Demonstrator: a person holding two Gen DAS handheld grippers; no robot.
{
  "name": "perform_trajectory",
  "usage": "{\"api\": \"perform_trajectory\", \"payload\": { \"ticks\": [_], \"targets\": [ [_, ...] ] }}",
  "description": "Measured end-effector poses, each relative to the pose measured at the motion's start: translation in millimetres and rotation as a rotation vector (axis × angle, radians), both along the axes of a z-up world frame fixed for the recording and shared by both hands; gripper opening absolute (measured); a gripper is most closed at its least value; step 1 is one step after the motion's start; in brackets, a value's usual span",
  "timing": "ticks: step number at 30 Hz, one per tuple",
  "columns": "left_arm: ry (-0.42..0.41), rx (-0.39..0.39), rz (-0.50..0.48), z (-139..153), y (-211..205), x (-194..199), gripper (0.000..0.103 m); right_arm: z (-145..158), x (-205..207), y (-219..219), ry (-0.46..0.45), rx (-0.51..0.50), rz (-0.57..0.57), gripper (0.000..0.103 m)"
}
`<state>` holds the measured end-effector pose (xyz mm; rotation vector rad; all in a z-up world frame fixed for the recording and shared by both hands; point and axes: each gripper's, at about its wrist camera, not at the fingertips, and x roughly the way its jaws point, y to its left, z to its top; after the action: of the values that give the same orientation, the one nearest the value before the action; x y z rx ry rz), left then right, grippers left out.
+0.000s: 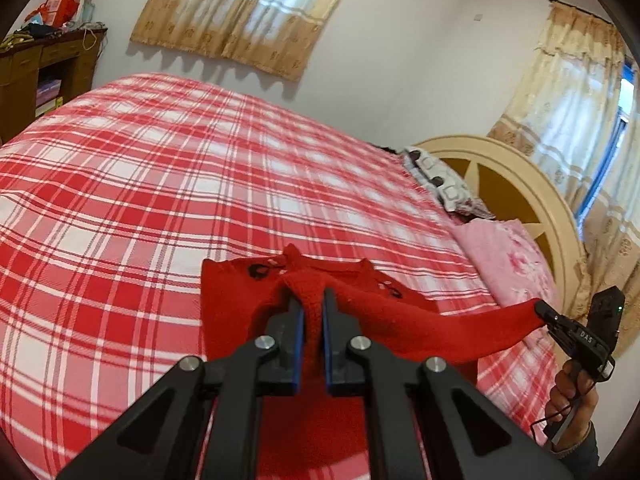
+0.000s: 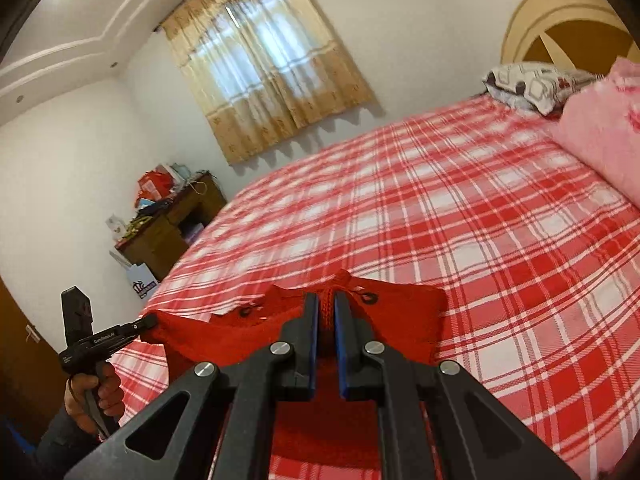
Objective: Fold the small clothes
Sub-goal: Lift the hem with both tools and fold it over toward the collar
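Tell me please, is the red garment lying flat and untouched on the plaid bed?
No, both the left claw and right claw pinch the red garment.

My bed (image 1: pixel 160 184) carries it all, covered by a red-and-white plaid sheet (image 2: pixel 480 240). At the headboard (image 1: pixel 520 184) end a pink folded blanket (image 1: pixel 508 260) lies on the sheet, just beside a grey-and-white patterned pillow (image 1: pixel 444 184). Near edge: my red knit sweater (image 1: pixel 240 300), far part resting on the sheet, the rest lifted off it.
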<state>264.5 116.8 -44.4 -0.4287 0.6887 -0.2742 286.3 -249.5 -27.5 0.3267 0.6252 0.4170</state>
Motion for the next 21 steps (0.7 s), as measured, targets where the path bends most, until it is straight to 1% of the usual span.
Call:
{"api": "perform_trajectory", "payload": {
  "ticks": [4, 8, 10, 13, 14, 15, 16, 17, 18, 19, 20, 21],
  "targets": [
    [0.047, 0.008, -0.003, -20.0, -0.4, 27.1, 0.008, -23.9, 27.3, 1.3, 0.052, -0.015, -0.011, 0.007],
    [0.094, 0.047, -0.010, -44.1, -3.8, 49.3, 0.008, -54.8, 55.7, 1.4, 0.121, -0.027, -0.020, 0.007],
    [0.115, 0.062, -0.006, -55.2, -4.0, 56.1, 0.008, -65.6, 66.2, 2.7, 0.143, -0.042, -0.027, 0.007],
    [0.139, 0.112, -0.007, -70.2, -6.8, 67.7, 0.008, -81.6, 86.9, 6.2, 0.180, -0.075, -0.040, 0.007],
    [0.144, 0.125, -0.001, -73.5, -7.3, 71.0, 0.009, -84.7, 93.8, 9.4, 0.191, -0.090, -0.040, 0.007],
    [0.146, 0.134, 0.005, -75.6, -7.0, 72.8, 0.012, -87.8, 102.5, 10.5, 0.199, -0.107, -0.044, 0.008],
    [0.151, 0.148, 0.021, -78.7, -6.4, 74.3, 0.015, -87.3, 105.3, 10.0, 0.190, -0.116, -0.065, 0.011],
    [0.154, 0.148, 0.031, -80.2, -5.2, 74.2, 0.015, -85.4, 105.2, 9.4, 0.176, -0.123, -0.088, 0.026],
    [0.154, 0.140, 0.038, -81.4, -2.7, 73.8, 0.016, -81.9, 103.0, 7.9, 0.159, -0.115, -0.105, 0.049],
    [0.151, 0.140, 0.048, -81.1, -1.5, 71.7, 0.023, -80.0, 100.5, 7.0, 0.157, -0.094, -0.099, 0.057],
    [0.141, 0.159, 0.066, -79.2, -0.9, 67.0, 0.028, -77.9, 95.7, 6.9, 0.155, -0.067, -0.086, 0.060],
    [0.123, 0.180, 0.081, -76.6, 0.0, 61.0, 0.039, -76.7, 89.9, 9.7, 0.159, -0.059, -0.064, 0.060]
  ]
}}
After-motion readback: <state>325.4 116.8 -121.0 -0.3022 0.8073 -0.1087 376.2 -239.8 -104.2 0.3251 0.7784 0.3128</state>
